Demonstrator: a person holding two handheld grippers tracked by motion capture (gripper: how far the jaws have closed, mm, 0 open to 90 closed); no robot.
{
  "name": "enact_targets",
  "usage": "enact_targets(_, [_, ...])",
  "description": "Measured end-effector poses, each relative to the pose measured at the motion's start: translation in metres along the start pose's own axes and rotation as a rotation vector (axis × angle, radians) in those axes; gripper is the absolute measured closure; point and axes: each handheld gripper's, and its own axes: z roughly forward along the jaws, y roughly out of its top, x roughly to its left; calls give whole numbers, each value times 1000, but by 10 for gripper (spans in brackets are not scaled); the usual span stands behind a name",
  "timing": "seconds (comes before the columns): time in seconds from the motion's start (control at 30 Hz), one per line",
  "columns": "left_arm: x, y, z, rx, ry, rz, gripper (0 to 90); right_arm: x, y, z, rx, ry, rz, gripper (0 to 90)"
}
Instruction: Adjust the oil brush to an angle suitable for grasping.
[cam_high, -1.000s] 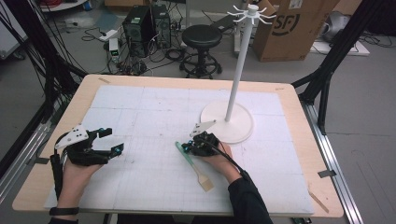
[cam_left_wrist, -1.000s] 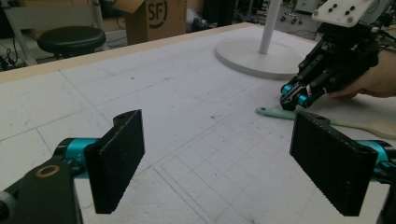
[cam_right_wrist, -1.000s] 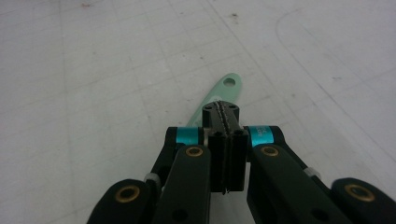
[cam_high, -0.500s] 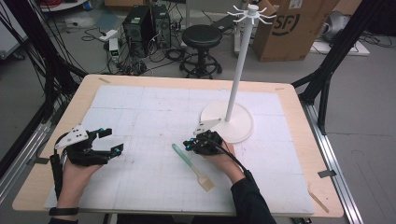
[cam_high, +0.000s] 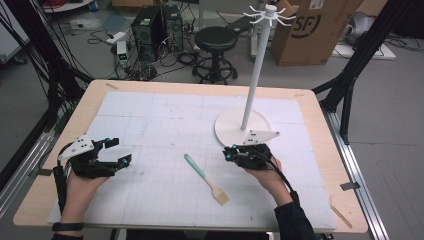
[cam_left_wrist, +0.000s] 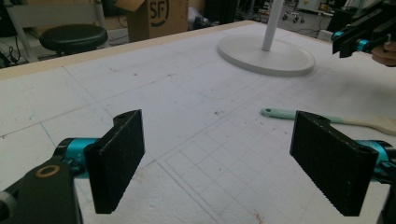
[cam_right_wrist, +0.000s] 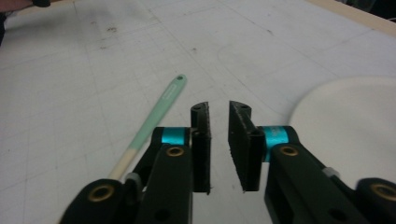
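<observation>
- A brush with a mint green handle and a pale wooden head (cam_high: 206, 179) lies flat on the white grid mat (cam_high: 150, 120), in the middle of the table, between the two grippers. Nothing is touching it.
- The green end with its small hole points up and left in the high view. The wooden end points toward the person.
- The right gripper (cam_high: 231, 152) sits just to the right of the brush, near the stand. Its jaws are almost together, with a thin gap and nothing in it.
- The left gripper (cam_high: 120, 152) rests well away on the left side of the mat. Its jaws are wide apart and hold nothing.
- A tall white stand with a round flat base and little hooks on top (cam_high: 243, 127) is behind the right gripper.
- I think the brush is set down and free, so this looks like a pause between steps.
- To pick it up, a gripper would need its jaws spread, one on each side of the thin handle, low to the mat, then squeezed. The hole might go on a hook.
</observation>
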Motion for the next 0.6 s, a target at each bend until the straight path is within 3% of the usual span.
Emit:
enact_targets(0.17, [3,-1,1,-5,6,-1,184,-6,-19,-24,-41,-32,48,687])
enact_targets(0.2, [3,-2,1,-6,6,0,183,-8,-25,-33,-66,-45,71,606])
enact_targets(0.3, [3,-2,1,-6,7,2,183,-10,-30,-41,-89,-65,92,553])
enact_targets(0.47, [4,-2,1,-19,10,-6,179,-15,-41,-59,-152,-113,138,363])
enact_targets(0.6, [6,-3,2,-28,11,-10,177,-18,-46,-71,-185,-149,167,260])
